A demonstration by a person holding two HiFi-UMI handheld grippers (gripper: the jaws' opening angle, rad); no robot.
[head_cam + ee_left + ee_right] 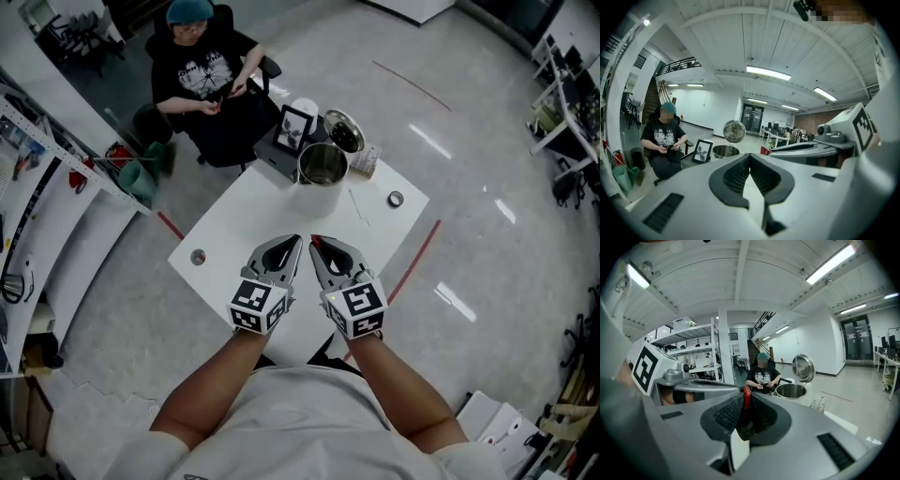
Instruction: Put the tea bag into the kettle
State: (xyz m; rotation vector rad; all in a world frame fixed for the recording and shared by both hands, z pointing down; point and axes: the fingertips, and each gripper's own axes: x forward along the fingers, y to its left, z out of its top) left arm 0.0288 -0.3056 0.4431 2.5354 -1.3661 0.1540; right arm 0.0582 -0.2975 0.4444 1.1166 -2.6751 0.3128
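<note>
The steel kettle (322,165) stands open at the table's far edge, its lid (344,131) tipped back. It also shows ahead of both grippers, as the kettle (725,151) in the left gripper view and the kettle (791,391) in the right one. My two grippers hover side by side over the near half of the white table (234,225), well short of the kettle. The right gripper (746,393) is shut on a thin red tea bag (746,401). The left gripper (750,157) is shut, with nothing seen between its tips. In the head view the left gripper (296,240) and right gripper (316,241) nearly touch.
A framed picture (295,128) and a small box (366,160) flank the kettle. A tape roll (396,199) lies at the table's right, a small round thing (198,257) at its left edge. A person (202,80) sits in a chair beyond the table. Shelving (37,187) lines the left.
</note>
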